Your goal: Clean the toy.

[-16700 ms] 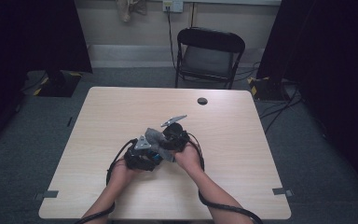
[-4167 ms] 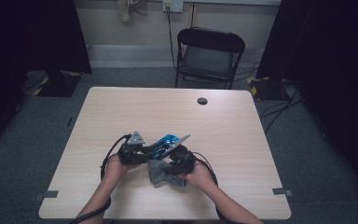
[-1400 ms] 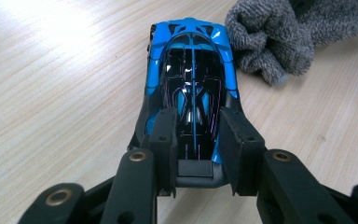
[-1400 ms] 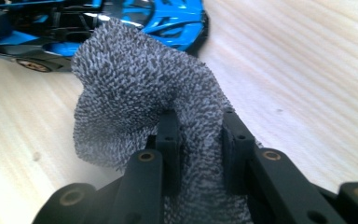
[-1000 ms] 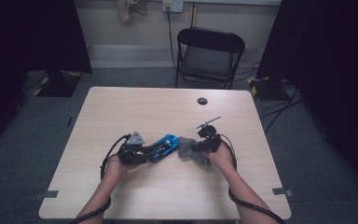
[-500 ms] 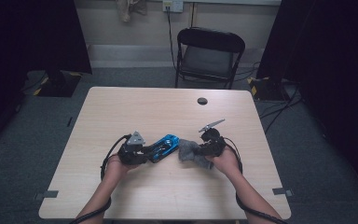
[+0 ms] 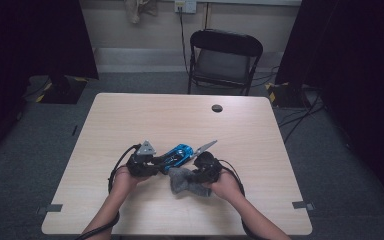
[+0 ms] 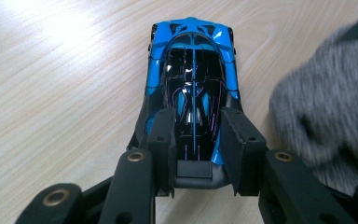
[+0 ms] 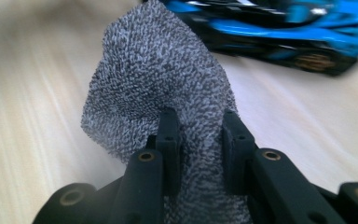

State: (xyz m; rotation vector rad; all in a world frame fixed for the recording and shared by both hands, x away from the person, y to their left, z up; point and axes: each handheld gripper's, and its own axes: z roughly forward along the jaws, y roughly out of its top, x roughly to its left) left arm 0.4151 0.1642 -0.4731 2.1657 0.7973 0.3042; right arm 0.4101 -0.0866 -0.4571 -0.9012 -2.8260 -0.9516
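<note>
Car (image 8: 191, 74): glossy blue and black plastic, throwing reflections. Cloth (image 9: 161, 88): grey, showing a rough looped terry pile. Desk (image 8: 60, 84): pale wood grain, smooth, catching a soft sheen. Left hand-held gripper (image 8: 196, 142): matt black plastic.

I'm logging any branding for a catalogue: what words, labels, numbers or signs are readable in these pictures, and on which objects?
No readable text anywhere.
Glossy blue and black toy car, held at one end by the left gripper: only thin coloured lines on its dark canopy, no letters or numbers.
Grey knitted cloth, pinched in the right gripper: plain.
Light wooden table: no label.
Wall outlet plate: too small to show any marking.
</note>
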